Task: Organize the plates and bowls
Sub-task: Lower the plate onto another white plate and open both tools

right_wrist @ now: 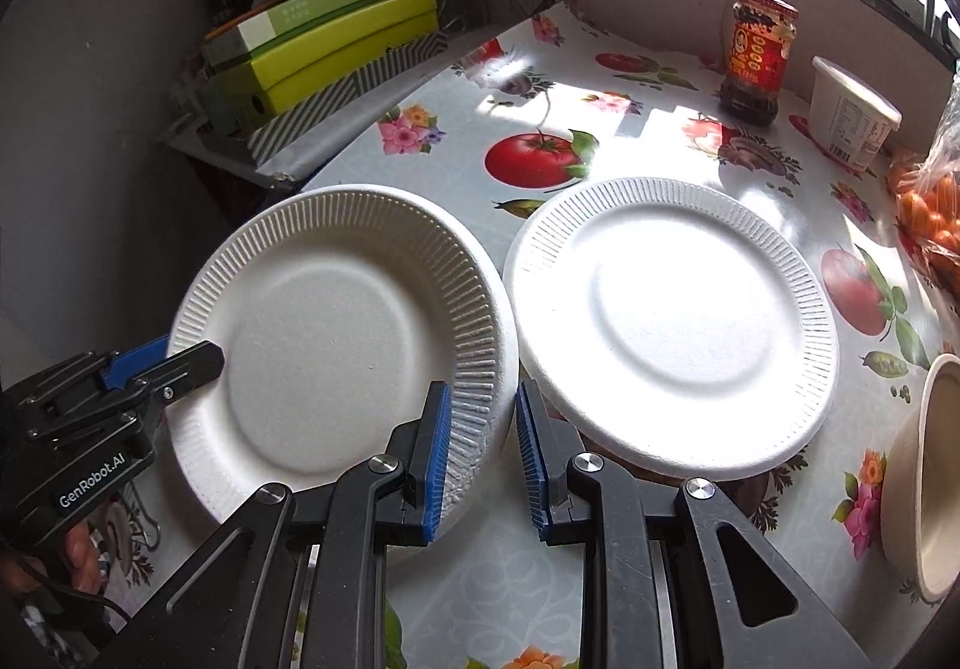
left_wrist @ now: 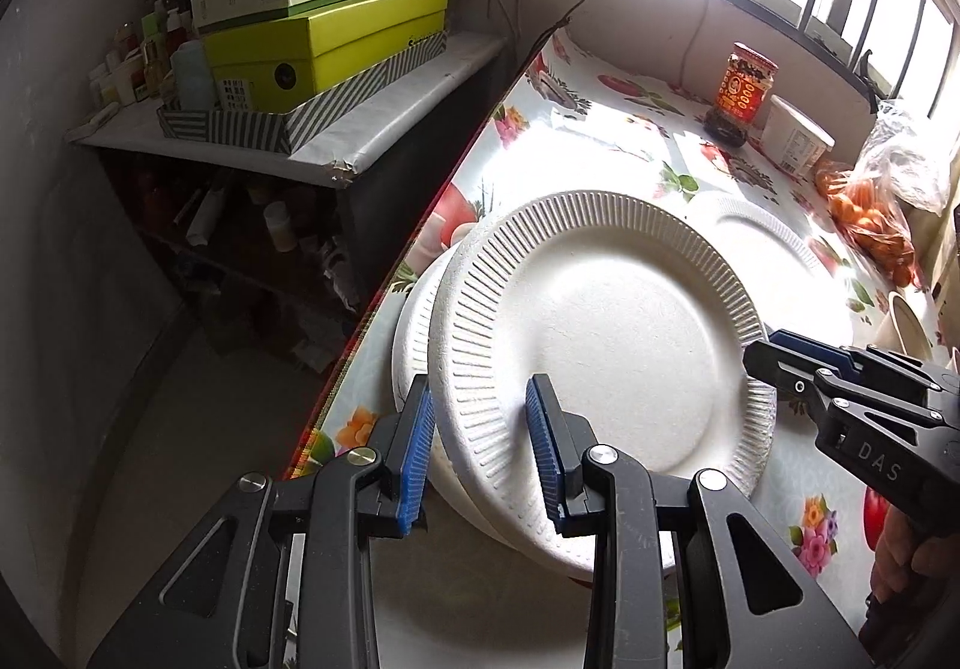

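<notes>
Your left gripper (left_wrist: pixel 480 429) is spread wide, straddling the rim of the top plate (right_wrist: pixel 336 333) stacked at the table's (right_wrist: pixel 498 567) left edge. Your right gripper (right_wrist: pixel 483 450) hangs released, grasping nothing, between that stack and a second plate (right_wrist: pixel 672 321) mid-table. I count at least three plates; that one is still loose. One bowl (right_wrist: pixel 930 471) waits at the right edge.

Home dining corner: floral tablecloth (right_wrist: pixel 456 153), sauce jar (right_wrist: pixel 757 57), cluttered shelf (left_wrist: pixel 336 129).
</notes>
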Tool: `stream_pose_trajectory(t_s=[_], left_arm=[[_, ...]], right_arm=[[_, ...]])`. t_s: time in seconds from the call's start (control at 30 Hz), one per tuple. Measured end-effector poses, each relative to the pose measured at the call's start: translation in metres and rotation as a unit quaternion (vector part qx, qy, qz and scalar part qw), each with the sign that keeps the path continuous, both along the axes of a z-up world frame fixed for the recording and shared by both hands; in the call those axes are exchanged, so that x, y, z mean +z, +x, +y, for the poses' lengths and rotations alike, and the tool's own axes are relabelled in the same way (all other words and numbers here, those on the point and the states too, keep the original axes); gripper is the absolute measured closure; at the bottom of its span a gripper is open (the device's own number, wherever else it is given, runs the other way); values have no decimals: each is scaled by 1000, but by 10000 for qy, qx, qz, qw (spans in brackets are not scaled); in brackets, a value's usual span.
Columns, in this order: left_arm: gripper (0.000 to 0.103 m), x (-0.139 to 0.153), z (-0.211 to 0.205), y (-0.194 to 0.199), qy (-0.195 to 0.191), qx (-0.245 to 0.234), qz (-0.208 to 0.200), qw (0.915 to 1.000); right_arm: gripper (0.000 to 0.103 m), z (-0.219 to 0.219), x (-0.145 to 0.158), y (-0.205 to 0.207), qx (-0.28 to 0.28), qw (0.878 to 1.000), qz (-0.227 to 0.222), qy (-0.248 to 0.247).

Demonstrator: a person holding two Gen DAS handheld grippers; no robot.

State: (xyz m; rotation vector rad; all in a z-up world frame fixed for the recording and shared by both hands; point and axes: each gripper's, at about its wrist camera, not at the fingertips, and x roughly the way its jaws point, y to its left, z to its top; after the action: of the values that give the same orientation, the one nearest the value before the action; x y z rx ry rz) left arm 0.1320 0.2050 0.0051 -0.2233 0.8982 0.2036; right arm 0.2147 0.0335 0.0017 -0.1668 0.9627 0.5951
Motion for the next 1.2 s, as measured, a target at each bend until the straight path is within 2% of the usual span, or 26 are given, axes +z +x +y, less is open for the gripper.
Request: stream_pose_trajectory(t_s=[0.27,0.6,0.97,1.1,1.2], left_arm=[[70,-5,4,3,-56,39,59,10000],[69,-5,1,4,65,48,108,9999],[67,-6,-2,3,136,44,136,9998],[60,-5,-3,2,153,43,149,9998],[59,-2,-5,-1,279,35,111,9995]], right_arm=[[81,2,-3,2,-1,10000,18,6],[79,1,-4,3,8,10000,19,20],[65,5,-4,0,55,10000,-24,28],[61,5,-2,-3,50,10000,-72,46],[57,3,0,-4,31,9999,-106,81]])
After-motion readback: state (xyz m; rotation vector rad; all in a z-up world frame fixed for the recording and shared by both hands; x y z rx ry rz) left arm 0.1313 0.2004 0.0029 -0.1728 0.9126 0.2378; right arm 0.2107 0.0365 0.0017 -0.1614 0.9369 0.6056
